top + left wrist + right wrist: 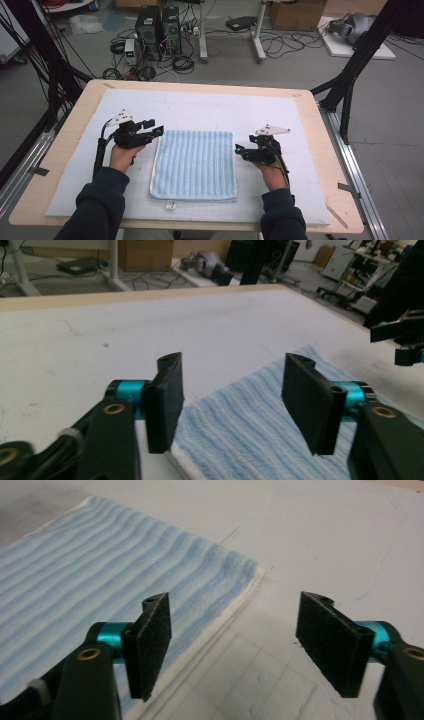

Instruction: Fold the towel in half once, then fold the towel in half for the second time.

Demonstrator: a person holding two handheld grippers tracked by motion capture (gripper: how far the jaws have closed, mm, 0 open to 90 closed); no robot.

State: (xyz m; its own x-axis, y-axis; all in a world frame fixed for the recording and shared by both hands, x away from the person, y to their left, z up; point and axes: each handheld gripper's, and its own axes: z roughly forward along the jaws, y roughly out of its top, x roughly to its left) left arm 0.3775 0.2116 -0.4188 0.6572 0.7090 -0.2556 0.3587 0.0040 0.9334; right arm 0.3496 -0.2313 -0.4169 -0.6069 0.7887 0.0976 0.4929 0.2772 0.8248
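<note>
High view: left hand-held gripper (159, 131) and right hand-held gripper (239, 148) flank the folded blue towel (195, 165) on the surface (310, 165), both pointing inward, jaws open, empty.

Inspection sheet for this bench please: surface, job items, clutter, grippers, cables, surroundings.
Surface: wooden table under a white mat, faint marks on the mat.
Job's things: blue striped towel, folded, flat on the mat, small tag at its near edge.
Clutter: nothing seen on the mat.
Grippers: left gripper by the towel's left edge, right gripper by its right edge; both open, nothing between the jaws.
Cables: one trails from each gripper; a tangle on the floor.
Surroundings: two computer towers, cardboard box, black frame struts.
</note>
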